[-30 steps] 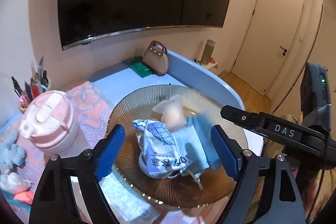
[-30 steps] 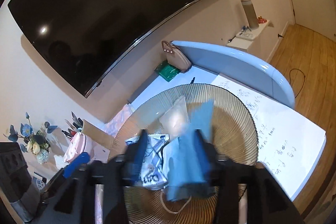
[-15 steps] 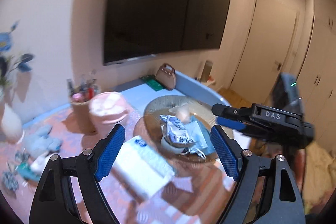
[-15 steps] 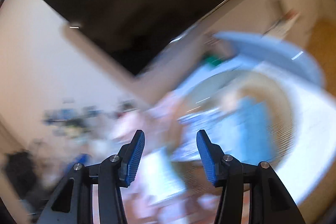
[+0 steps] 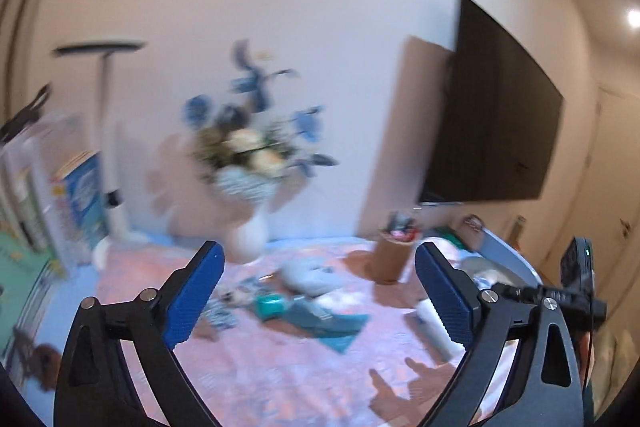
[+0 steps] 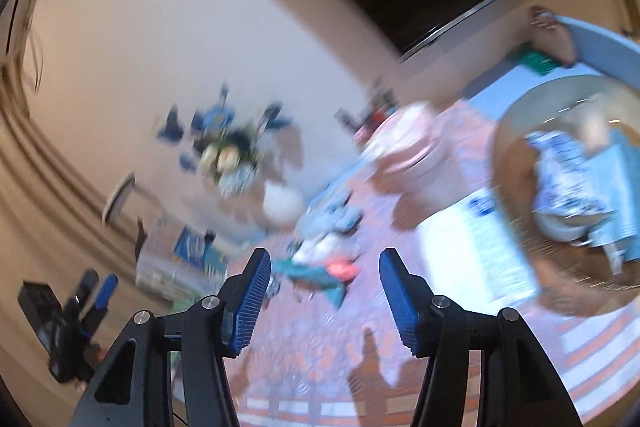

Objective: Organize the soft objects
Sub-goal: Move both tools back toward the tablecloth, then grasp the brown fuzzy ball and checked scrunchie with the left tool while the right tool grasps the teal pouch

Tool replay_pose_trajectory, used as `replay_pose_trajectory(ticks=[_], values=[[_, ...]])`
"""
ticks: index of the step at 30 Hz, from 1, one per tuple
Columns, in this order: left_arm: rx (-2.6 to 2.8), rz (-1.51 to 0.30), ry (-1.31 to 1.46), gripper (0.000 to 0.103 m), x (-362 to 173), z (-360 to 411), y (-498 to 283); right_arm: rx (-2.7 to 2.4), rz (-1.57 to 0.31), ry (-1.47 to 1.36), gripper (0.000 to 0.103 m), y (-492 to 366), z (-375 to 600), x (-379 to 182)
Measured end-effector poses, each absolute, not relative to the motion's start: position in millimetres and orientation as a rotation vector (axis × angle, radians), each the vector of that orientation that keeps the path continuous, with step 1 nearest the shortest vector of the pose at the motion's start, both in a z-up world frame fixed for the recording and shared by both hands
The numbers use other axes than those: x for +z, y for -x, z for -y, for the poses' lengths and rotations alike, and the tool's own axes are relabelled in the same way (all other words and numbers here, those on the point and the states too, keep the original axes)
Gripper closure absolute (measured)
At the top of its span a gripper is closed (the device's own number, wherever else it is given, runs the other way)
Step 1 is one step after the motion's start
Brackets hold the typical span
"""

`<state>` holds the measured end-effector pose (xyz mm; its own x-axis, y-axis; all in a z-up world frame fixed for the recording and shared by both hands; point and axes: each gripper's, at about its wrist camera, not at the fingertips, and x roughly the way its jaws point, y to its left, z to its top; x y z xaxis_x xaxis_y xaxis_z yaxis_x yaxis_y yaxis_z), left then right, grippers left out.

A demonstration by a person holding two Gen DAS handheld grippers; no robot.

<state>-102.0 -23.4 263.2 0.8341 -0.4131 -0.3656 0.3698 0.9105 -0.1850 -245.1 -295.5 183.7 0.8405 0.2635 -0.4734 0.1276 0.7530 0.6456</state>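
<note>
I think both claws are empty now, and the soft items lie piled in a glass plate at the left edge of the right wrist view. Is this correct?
Not quite. In the right wrist view the glass plate with the piled soft items is at the right edge, not the left. Both the left claw and right claw are indeed empty.

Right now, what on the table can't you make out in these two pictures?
- Small things beside the teal cloth: left wrist view, blurred by motion, unidentifiable.
- Pile on the plate: right wrist view, smeared and cut by the right edge.
- Cup of pens: left wrist view, contents too small.
</note>
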Motion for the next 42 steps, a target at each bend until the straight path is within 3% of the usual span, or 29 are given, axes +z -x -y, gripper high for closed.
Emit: replay_pose_trajectory(ticks=[12, 22, 33, 41, 42], values=[[-0.239, -0.650, 0.222, 0.007, 162, -55, 55, 0.158, -0.823, -0.567, 0.048, 173, 194, 124], [-0.126, -0.889, 0.186, 0.007, 103, -68, 17, 0.105, -0.915, -0.462, 0.048, 143, 165, 91], [-0.139, -0.861, 0.213, 0.007, 70, -46, -56, 0.017, -0.821, -0.040, 0.044, 107, 122, 129], [-0.143, -0.898, 0.155, 0.008, 37, -24, -89, -0.049, -0.858, 0.132, 0.044, 55, 111, 98], [-0.147, -0.897, 0.141, 0.014, 34, -21, -89, -0.054, -0.864, 0.149, 0.044, 51, 110, 93]])
